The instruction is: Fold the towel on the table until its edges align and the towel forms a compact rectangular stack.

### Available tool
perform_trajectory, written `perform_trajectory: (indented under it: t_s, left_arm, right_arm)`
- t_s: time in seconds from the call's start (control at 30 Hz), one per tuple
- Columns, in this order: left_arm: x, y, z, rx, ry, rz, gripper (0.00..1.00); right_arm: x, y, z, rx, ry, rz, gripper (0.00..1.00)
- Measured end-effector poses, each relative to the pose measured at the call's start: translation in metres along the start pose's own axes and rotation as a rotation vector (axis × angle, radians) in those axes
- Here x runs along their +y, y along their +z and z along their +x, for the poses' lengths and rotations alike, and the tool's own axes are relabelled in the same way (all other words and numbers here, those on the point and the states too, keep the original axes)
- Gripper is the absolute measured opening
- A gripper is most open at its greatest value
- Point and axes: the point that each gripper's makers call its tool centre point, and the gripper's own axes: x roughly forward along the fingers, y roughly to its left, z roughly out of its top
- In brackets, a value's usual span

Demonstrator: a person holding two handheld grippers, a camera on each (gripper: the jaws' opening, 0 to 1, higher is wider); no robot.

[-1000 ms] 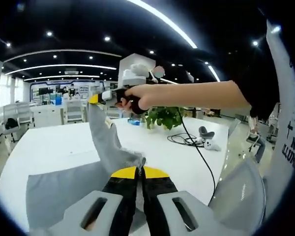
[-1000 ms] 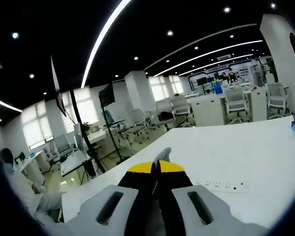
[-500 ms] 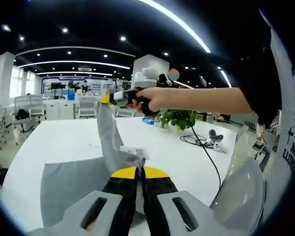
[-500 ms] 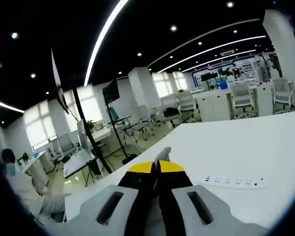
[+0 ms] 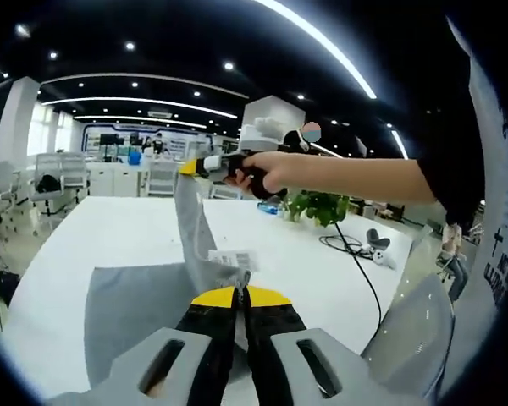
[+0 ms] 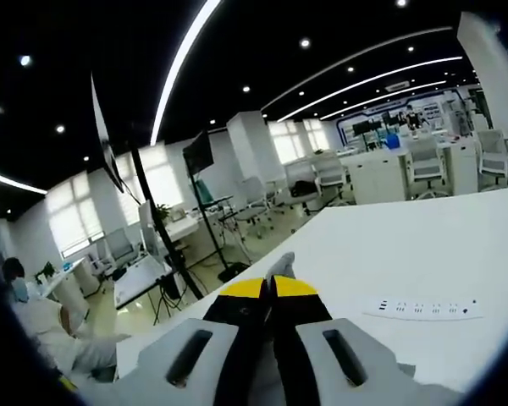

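Swung a little to one side since the earlier frames, both cameras now take in more of the office, while each pinch on the cloth is unchanged. Nearest in the left gripper view, the left gripper, with yellow-tipped black jaws closed tight, clamps a bunched corner of the grey rectangular cloth towel, a white care label showing just above the tips. Part of the towel lies flat on the long white table, and a narrow strip of it rises steeply to the right gripper, held up in the person's hand with a bare forearm reaching in from the right. Beyond that hand stand a green leafy potted plant and a black cable trailing across the tabletop, with white desks and office chairs at the far end of the room. In the right gripper view, the gripper's own jaws are pressed together on a small tuft of grey towel poking out between the yellow tips. Past them a white power strip lies on the table, then a black stand with a tilted panel, and a seated person in white at lower left, well apart from the table.
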Motion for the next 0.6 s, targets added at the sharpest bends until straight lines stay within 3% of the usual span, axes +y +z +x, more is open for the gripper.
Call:
perform_trajectory:
  t_s: [0.33, 0.4, 0.6]
  left_arm:
    - [0.025, -0.007, -0.016, -0.010, 0.056, -0.039, 0.03]
    - [0.040, -0.012, -0.022, -0.011, 0.126, -0.061, 0.03]
    - [0.056, -0.026, -0.030, -0.019, 0.187, -0.092, 0.03]
  right_arm:
    - [0.026, -0.011, 0.020, 0.018, 0.020, 0.001, 0.00]
    - [0.029, -0.013, 0.024, 0.024, 0.022, -0.004, 0.00]
    - [0.030, -0.029, 0.042, 0.056, 0.021, 0.002, 0.00]
